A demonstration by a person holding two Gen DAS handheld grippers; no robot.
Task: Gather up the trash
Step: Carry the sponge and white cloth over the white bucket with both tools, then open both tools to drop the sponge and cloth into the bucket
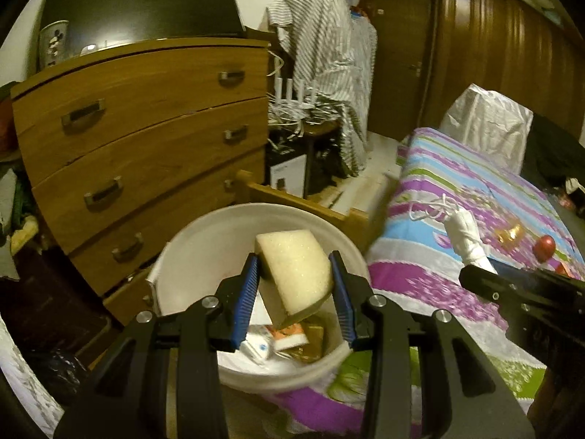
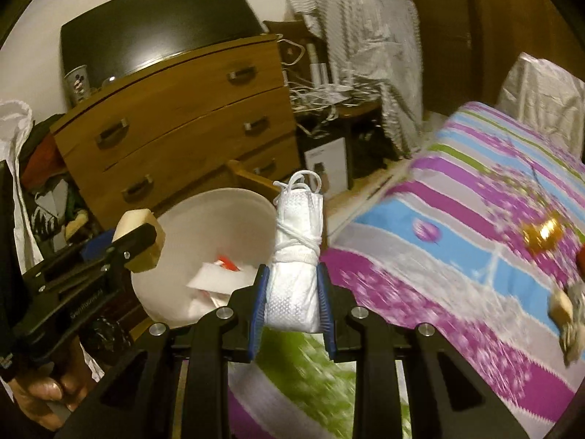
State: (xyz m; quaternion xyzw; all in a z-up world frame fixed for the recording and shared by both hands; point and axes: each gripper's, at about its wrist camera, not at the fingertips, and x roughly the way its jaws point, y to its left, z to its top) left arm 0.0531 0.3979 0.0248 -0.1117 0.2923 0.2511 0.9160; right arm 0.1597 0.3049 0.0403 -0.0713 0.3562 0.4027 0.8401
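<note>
The left gripper (image 1: 294, 280) pinches a pale, porous sponge (image 1: 296, 274) with a brownish underside, tilted above the white bucket (image 1: 204, 241). The right gripper (image 2: 292, 294) clamps a white folded mask (image 2: 297, 256), wound in its cords, above the striped bedspread (image 2: 457, 248).
</note>
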